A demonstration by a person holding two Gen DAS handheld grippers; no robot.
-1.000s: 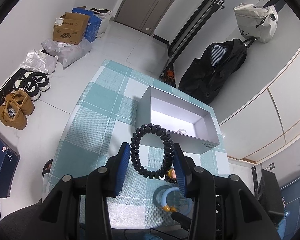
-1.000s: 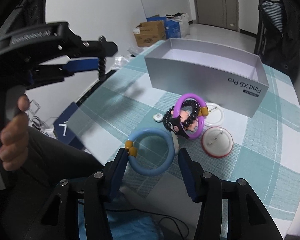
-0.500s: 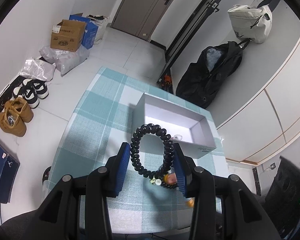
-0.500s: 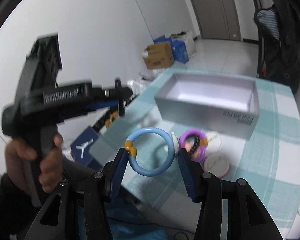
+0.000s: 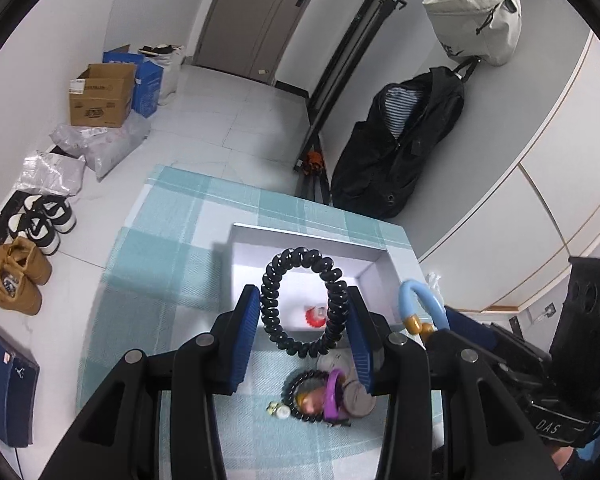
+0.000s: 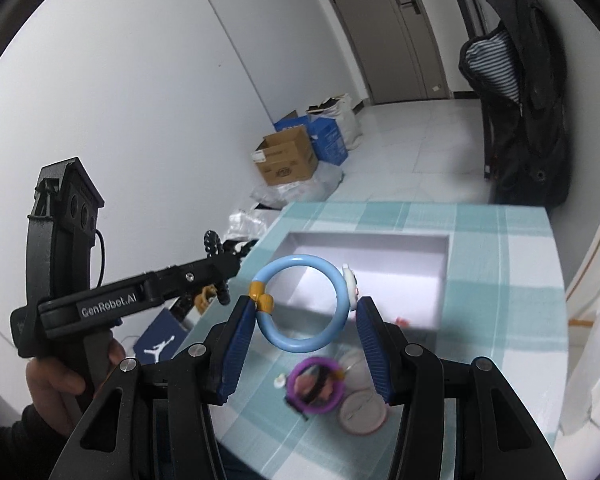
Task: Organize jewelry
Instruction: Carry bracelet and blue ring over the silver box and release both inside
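Black coiled-cord hair ring (image 5: 303, 302), held upright between the pads of the left gripper (image 5: 303, 336), hangs over the near wall of the open grey cardboard box (image 5: 376, 270), so the drop lies just ahead and below. Beside it, the right gripper (image 6: 306, 330) clamps a light-blue plastic ring with orange beads (image 6: 302, 304), also short of the box. Nearer than the box, a purple ring (image 6: 315, 385) and round badges lie on the teal-checked desk (image 5: 152, 264). Inside the box sits a small red-and-white trinket (image 5: 315, 315).
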